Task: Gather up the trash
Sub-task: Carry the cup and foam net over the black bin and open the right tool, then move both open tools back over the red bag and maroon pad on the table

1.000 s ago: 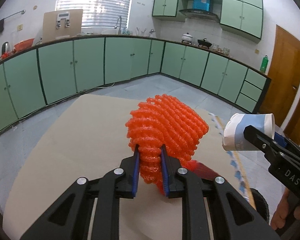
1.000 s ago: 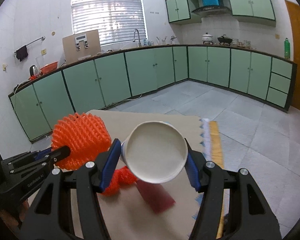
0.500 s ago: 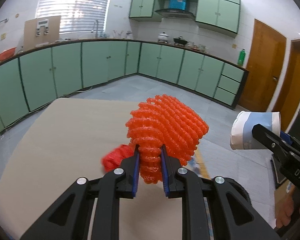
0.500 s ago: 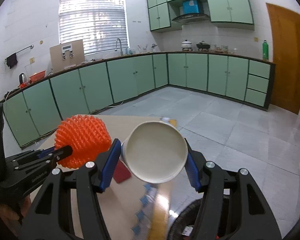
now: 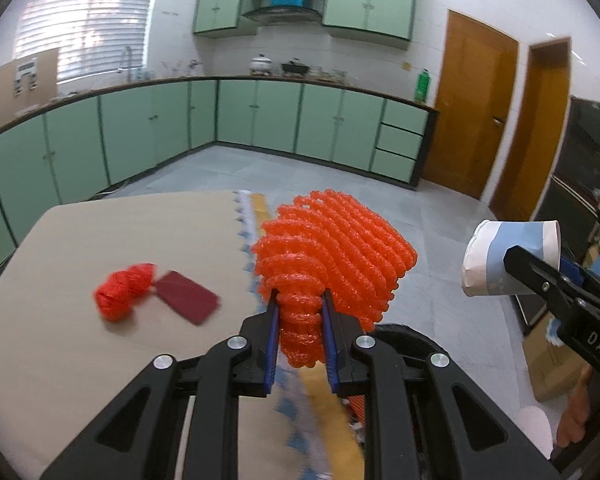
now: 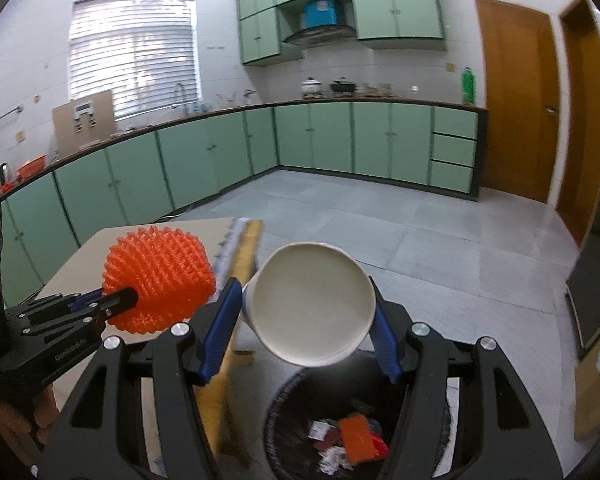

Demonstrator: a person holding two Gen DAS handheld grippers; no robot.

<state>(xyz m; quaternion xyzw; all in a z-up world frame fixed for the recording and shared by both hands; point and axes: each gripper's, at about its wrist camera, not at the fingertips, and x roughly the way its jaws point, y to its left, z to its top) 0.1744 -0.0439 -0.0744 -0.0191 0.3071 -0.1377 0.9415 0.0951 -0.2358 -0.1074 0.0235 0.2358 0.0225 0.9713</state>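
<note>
My left gripper (image 5: 299, 300) is shut on an orange foam fruit net (image 5: 336, 256), held in the air past the table's right edge. In the right wrist view the same net (image 6: 158, 280) shows at the left. My right gripper (image 6: 304, 312) is shut on a white paper cup (image 6: 312, 310) lying on its side, mouth toward the camera, above a black trash bin (image 6: 284, 412). The cup (image 5: 500, 258) has a blue band in the left wrist view. Another red net bundle (image 5: 122, 290) and a dark red card (image 5: 188, 296) lie on the table.
The beige table (image 5: 80, 340) has a patterned yellow edge strip (image 5: 256, 216). The bin holds several scraps, one of them orange (image 6: 358, 438). Cardboard boxes (image 5: 552, 364) stand on the floor at the right. Green cabinets line the walls across an open tiled floor.
Both grippers swept to the right with their loads, from over the table to past its edge. The trash bin has come into view under the cup.
</note>
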